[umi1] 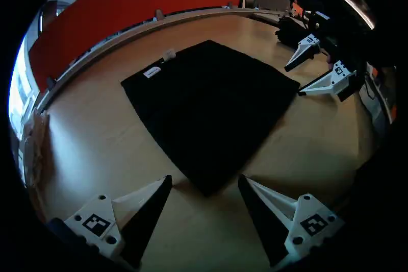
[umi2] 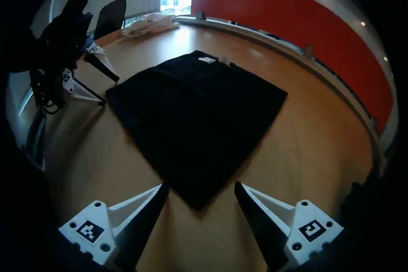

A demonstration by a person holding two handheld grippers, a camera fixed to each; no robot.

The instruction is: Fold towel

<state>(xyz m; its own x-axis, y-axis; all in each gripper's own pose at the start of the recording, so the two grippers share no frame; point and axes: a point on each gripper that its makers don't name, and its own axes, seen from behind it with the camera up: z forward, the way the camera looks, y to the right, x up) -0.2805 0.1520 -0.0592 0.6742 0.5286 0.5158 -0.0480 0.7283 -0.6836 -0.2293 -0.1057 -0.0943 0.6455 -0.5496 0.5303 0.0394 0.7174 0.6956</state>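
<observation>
Towel [umi1: 214, 103]: black, matte, soft-looking, spread flat on the counter [umi1: 102, 139] as a rough four-sided sheet with slightly wavy edges and no visible folds. Near its far corner, a small white label [umi1: 152, 72], oblong, sewn or stuck on top; too small to read any writing. Same label seen in the right gripper view, again at the far corner.

Counter of pale wood, smooth, with a faint sheen and a curved far edge. Beyond that edge, a long red panel [umi1: 132, 6], flat and plain.

Left gripper [umi1: 204, 177] low over the counter at one towel corner, jaws spread wide, pinching nothing, with that corner lying in the gap between them. Fingers wedge-shaped, white plastic with black inner faces, each carrying a square black-and-white marker [umi1: 97, 223]; pattern only, no letters.

Right gripper [umi2: 201, 184] at another towel corner, jaws likewise spread and gripping nothing, corner pointing into the gap. Same white wedges, same kind of markers. Cannot tell whether any fingertip touches the wood.

At the counter's far end in the right gripper view, a crumpled pale heap [umi2: 150, 22] of cloth, and dark chairs [umi2: 112, 14] with rounded backs beside it.
</observation>
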